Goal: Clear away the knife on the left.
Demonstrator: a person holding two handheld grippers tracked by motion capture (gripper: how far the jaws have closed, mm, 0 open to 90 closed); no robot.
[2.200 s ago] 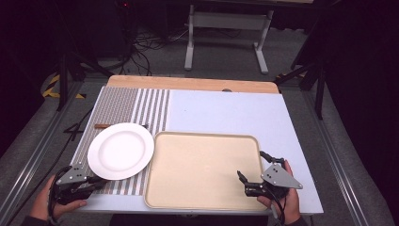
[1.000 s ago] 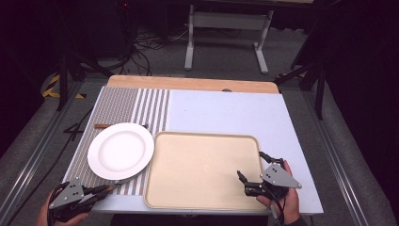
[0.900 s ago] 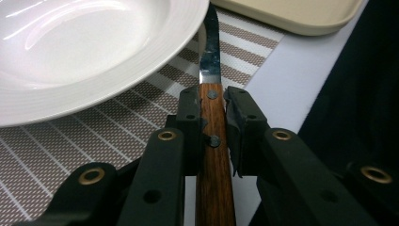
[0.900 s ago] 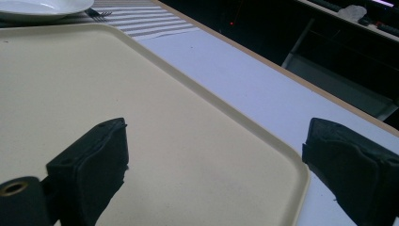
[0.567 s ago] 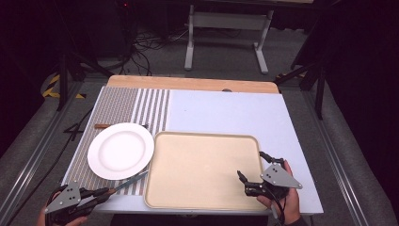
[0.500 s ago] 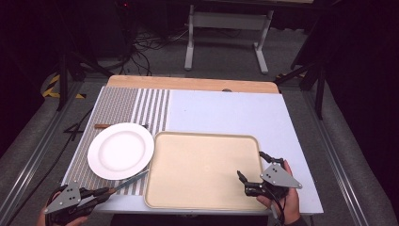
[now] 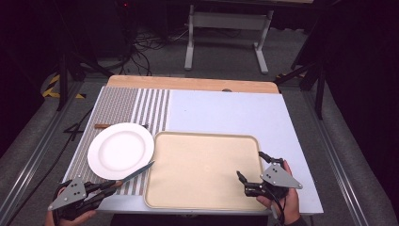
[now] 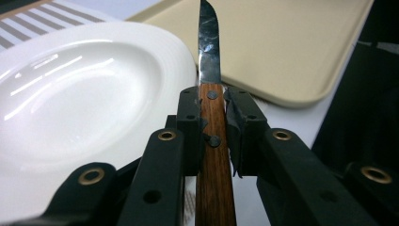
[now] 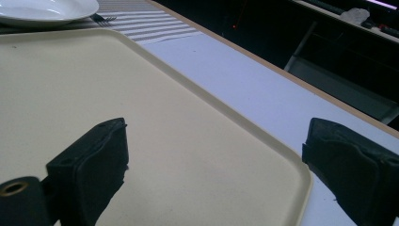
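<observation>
Your left gripper pinches knife by handle at desk's near-left corner; blade points toward tray, skirting plate. Right gripper spread, empty.

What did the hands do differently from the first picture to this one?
The left gripper pulled back from beside the plate toward the table's near edge, its fingers shut on a wooden-handled knife whose blade now points between plate and tray. The right gripper, plate and tray stayed put.
</observation>
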